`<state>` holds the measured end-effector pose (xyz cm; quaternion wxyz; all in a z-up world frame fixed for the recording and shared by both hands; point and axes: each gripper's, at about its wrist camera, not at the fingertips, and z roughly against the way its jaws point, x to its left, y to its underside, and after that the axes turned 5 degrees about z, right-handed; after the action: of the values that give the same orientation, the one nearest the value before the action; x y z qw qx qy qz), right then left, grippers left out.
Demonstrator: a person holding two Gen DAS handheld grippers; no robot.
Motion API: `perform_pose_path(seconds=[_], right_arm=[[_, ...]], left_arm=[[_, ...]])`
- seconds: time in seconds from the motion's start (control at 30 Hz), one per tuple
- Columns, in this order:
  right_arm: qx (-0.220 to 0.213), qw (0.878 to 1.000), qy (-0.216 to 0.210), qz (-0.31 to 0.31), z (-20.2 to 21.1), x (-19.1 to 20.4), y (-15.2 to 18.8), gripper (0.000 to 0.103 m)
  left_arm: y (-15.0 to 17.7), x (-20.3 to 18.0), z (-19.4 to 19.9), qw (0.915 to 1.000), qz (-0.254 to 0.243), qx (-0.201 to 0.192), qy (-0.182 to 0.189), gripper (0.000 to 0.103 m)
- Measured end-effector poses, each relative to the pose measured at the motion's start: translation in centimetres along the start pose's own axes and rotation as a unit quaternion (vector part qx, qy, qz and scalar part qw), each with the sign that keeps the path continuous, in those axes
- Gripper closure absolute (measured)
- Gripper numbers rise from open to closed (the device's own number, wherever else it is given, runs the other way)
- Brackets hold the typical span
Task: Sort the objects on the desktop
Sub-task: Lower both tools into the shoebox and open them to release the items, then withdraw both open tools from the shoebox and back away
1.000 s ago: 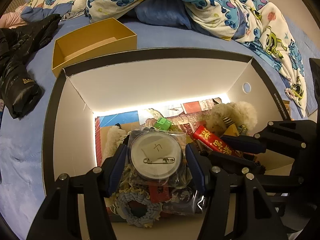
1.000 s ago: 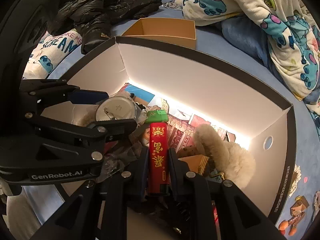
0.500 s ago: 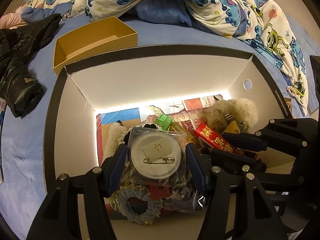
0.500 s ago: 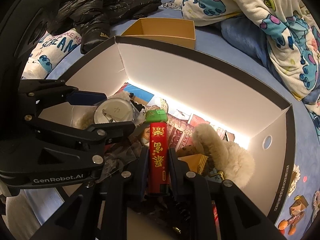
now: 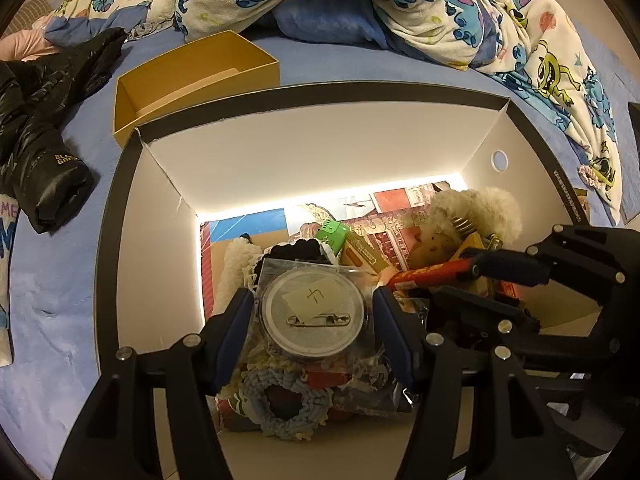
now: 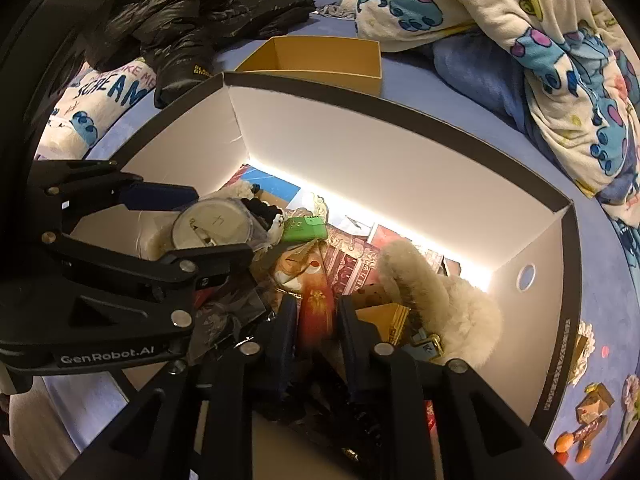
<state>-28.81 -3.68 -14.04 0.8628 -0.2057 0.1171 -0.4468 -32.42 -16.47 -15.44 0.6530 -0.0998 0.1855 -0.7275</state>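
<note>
My left gripper [image 5: 314, 308] is shut on a round pin badge in a clear bag [image 5: 314, 314], held over the clutter in a large white box with a black rim [image 5: 320, 152]. The badge also shows in the right wrist view [image 6: 214, 226]. My right gripper [image 6: 318, 320] is shut on a red packet with gold print [image 6: 316, 316], blurred here; it also shows in the left wrist view [image 5: 436, 272]. A green item [image 6: 304, 230], a fluffy white plush [image 6: 440, 304] and a crocheted blue ring [image 5: 286, 404] lie in the box.
An empty yellow cardboard box [image 5: 192, 80] sits behind the white box on the blue bedsheet. A black jacket [image 5: 44, 140] lies to the left. A cartoon-print blanket [image 5: 480, 20] is heaped at the back right. Small toys [image 6: 588, 424] lie outside the box.
The right gripper has tilted and pulled back with the red packet, which now looks blurred and shorter. The left gripper keeps hold of the badge, almost still.
</note>
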Motion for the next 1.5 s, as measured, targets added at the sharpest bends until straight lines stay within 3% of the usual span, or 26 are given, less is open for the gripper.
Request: perform_pose_path(seconds=[0.27,0.37,0.67,1.27,1.4,1.5], right_arm=[[-0.003,1.0,0.002,-0.009,0.5,-0.2,0.2,0.07],[-0.007,1.0,0.004,-0.012,0.8,-0.2,0.3,0.07],[-0.02,1.0,0.005,-0.022,2.3,-0.3,0.8,0.069],[-0.053,0.997,0.01,-0.05,8.0,0.4,3.2,0.067],[-0.057,0.997,0.023,-0.056,9.6,1.0,4.8,0.048],[-0.061,0.995,0.035,-0.067,10.9,1.3,6.2,0.046]], left_arm=[[0.0,-0.2,0.8,1.0,0.0,-0.006,-0.004,0.039],[0.0,-0.2,1.5,0.9999,0.0,-0.012,-0.006,0.033],[0.6,-0.2,3.2,0.9998,0.008,-0.017,-0.01,0.03],[3.9,-1.8,9.9,0.998,0.023,-0.049,-0.031,0.018],[5.6,-2.8,12.2,0.9969,0.025,-0.064,-0.04,0.018],[7.3,-3.6,14.0,0.9946,0.033,-0.085,-0.05,0.016]])
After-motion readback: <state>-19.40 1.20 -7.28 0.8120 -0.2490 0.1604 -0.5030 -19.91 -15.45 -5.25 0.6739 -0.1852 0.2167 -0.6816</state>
